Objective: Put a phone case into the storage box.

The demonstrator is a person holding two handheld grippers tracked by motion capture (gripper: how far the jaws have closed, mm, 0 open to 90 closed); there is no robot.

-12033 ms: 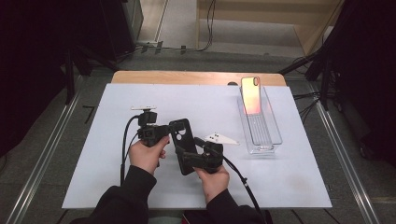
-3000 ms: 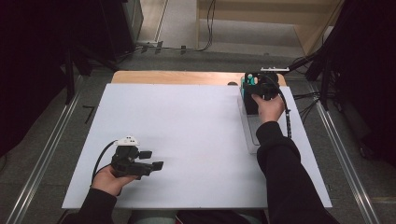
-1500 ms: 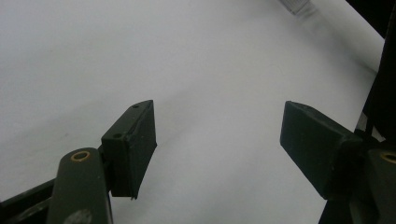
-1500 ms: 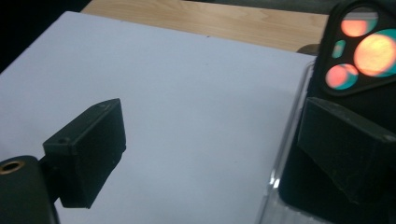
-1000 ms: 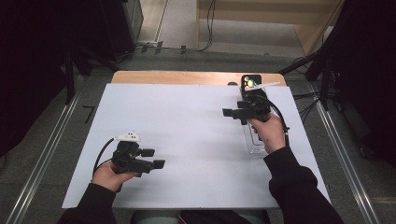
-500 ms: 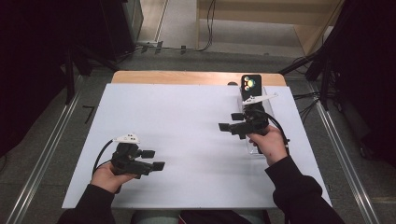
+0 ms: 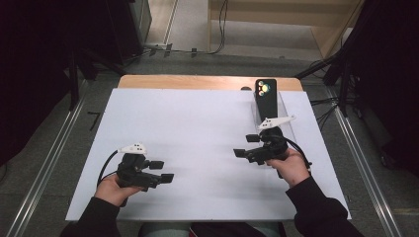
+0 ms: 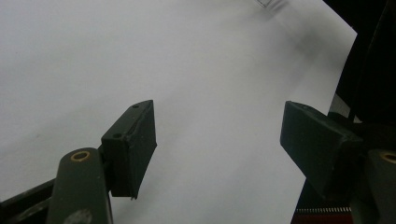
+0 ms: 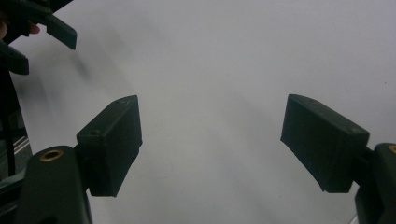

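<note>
Phone [image 7: 266, 96] standing propped in the clear holder [image 7: 286, 109] at the tabletop's [image 7: 197, 128] far right edge: placing looks finished. Right gripper [image 7: 247, 146] nearby, jaws released, empty. Left gripper [image 7: 162, 171] near the front, released too. Nothing evidently left.

A black phone [image 7: 265, 98] stands leaning in a clear plastic tray [image 7: 289, 111] at the far right of the white table. Its back faces the near side, with a round camera cluster of coloured lenses near its top edge. The phone tilts backward, its lower end inside the tray's far end, its upper end rising above the tray wall. The tray is long and narrow, transparent, and runs from far to near along the table's right side. Nothing touches the phone apart from the tray.
</note>
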